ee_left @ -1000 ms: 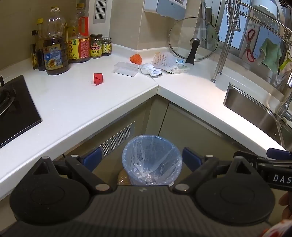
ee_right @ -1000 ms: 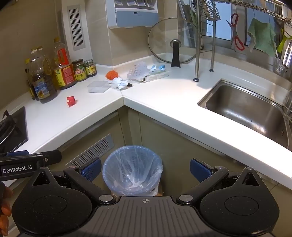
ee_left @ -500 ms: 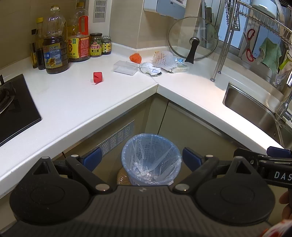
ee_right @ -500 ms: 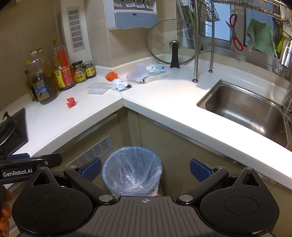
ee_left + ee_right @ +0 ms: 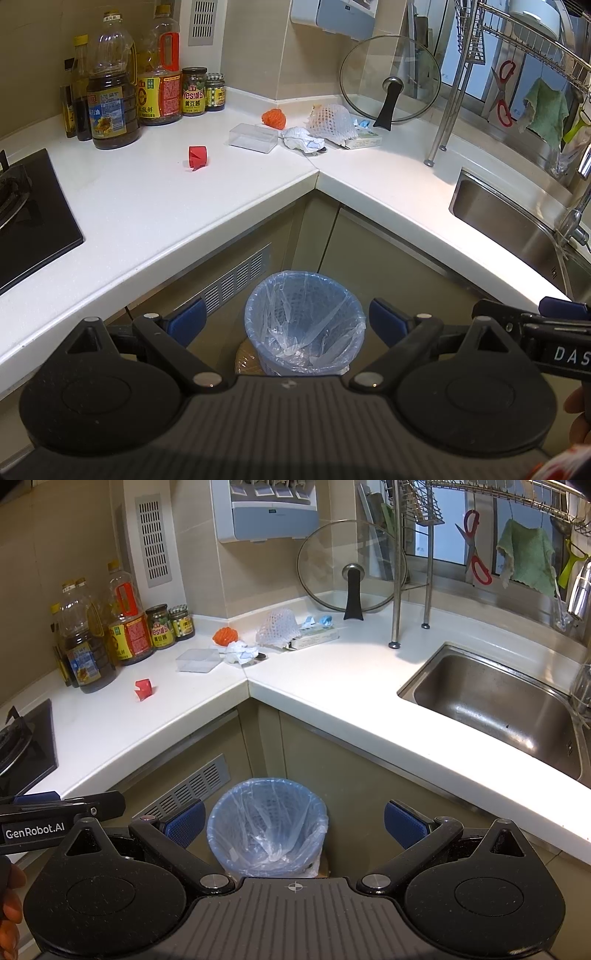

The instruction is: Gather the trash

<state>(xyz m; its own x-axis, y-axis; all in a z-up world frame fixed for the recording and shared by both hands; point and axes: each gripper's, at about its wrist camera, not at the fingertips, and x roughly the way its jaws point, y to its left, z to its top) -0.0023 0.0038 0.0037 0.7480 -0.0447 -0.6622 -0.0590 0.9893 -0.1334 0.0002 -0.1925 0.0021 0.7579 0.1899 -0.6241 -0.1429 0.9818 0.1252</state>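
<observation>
A bin with a blue liner (image 5: pixel 304 319) (image 5: pixel 266 827) stands on the floor in the counter's corner. On the white counter lie a red scrap (image 5: pixel 198 157) (image 5: pixel 143 689), a clear plastic box (image 5: pixel 253 137) (image 5: pixel 197 660), an orange ball of netting (image 5: pixel 274 118) (image 5: pixel 224 635), crumpled white paper (image 5: pixel 303 138) (image 5: pixel 241 652), white foam netting (image 5: pixel 330 120) (image 5: pixel 277 628) and a flat carton (image 5: pixel 364 140) (image 5: pixel 314 638). My left gripper (image 5: pixel 286 321) and right gripper (image 5: pixel 294 821) are open and empty, held above the bin, well short of the counter.
Oil bottles (image 5: pixel 110 96) and jars (image 5: pixel 194 91) stand at the back left. A hob (image 5: pixel 26 210) is at far left. A glass lid (image 5: pixel 390 79) leans on the wall. A sink (image 5: pixel 495 705) and dish rack post (image 5: pixel 397 590) are to the right.
Both views have shifted only slightly; the grippers stay open and empty above the bin. Nothing on the counter has moved.
</observation>
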